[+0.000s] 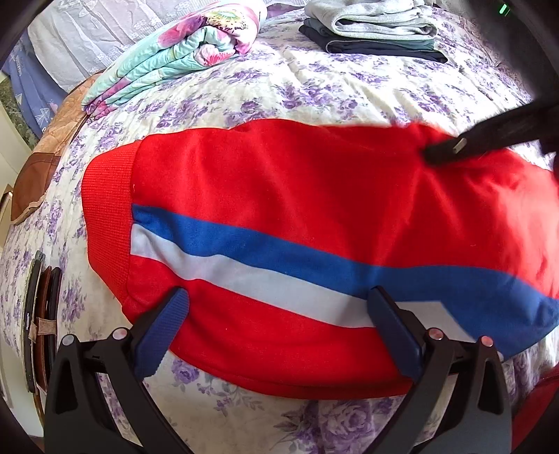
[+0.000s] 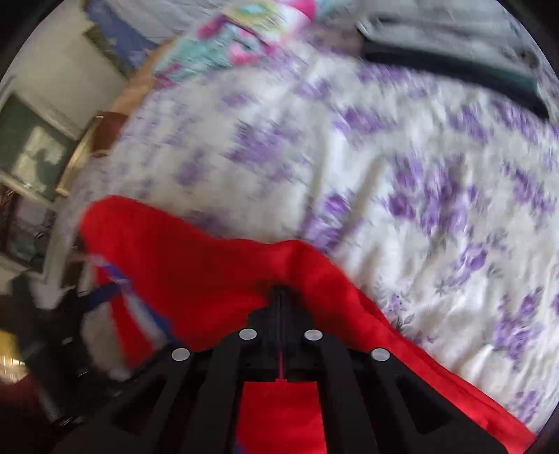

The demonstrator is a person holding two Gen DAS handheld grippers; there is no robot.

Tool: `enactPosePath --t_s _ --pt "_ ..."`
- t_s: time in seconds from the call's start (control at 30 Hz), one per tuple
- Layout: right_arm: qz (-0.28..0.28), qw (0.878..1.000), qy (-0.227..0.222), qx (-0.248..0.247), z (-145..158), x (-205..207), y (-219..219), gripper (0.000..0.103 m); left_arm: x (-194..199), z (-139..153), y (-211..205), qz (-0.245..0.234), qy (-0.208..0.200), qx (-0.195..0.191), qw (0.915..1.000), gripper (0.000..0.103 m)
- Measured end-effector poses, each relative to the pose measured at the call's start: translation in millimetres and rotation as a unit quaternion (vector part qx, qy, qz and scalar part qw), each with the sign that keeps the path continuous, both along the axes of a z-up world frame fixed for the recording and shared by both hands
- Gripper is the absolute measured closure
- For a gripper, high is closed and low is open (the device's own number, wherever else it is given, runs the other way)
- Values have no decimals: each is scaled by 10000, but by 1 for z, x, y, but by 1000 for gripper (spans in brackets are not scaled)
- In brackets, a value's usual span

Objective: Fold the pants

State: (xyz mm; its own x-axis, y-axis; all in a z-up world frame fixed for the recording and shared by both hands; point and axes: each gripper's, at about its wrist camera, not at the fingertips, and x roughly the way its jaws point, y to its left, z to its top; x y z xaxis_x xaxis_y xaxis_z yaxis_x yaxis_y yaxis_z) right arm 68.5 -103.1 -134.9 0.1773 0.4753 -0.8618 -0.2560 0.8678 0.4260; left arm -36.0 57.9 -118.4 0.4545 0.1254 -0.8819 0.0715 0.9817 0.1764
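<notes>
The red pants [image 1: 279, 181] lie partly folded on the bed [image 1: 314, 90], right claw [image 2: 279, 293] pinching their far edge, left claw [image 1: 276, 314] spread wide over them, folds remaining.

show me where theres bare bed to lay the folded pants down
Widest free patch: floral bedspread between the red pants and the folded clothes stack. A narrower strip runs along the near edge, below the pants. It is crowded far left around the rolled quilt.
</notes>
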Motion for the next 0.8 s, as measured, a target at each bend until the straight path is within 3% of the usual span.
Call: enactPosePath --t_s 0.07,0.13,0.2,0.27,0.33,0.37,0.4,0.47,0.53,0.57,0.67,0.8 --pt "-148 9999 1 71 7 0 -5 103 0 2 1 -33 50 -7 10000 4" --pt "-18 9988 -476 -145 31 -10 -5 100 -1 8 3 -42 128 19 9999 4" --pt "70 9965 -801 -241 48 -17 -6 98 -3 24 8 39 -54 -33 10000 4" --pt "89 9964 -797 -289 50 -14 -2 98 -3 47 20 215 -409 -271 9986 4" --pt "69 9963 -568 -644 32 -4 3 96 8 56 35 506 -475 -455 9965 4" --pt "72 9967 -320 -748 17 -1 6 95 18 52 43 654 -338 -486 9961 4" --pt "-45 9979 -396 -508 12 0 2 98 26 43 48 761 -141 -453 9960 4" --pt "-145 9990 -284 -326 14 2 -6 98 44 9 61 975 395 -100 9944 4" --pt "-339 9984 -344 -278 27 -3 -21 94 42 7 68 1022 265 -343 9938 4" --pt "-467 9975 -491 -183 37 -10 -33 94 41 10 69 1064 283 -350 9933 4" --pt "-1012 9906 -922 -35 66 -45 -88 70 29 27 66 1158 75 -289 9928 5" --pt "-2171 9693 -1151 74 88 -117 -186 66 15 56 56 940 -418 -610 9928 5"
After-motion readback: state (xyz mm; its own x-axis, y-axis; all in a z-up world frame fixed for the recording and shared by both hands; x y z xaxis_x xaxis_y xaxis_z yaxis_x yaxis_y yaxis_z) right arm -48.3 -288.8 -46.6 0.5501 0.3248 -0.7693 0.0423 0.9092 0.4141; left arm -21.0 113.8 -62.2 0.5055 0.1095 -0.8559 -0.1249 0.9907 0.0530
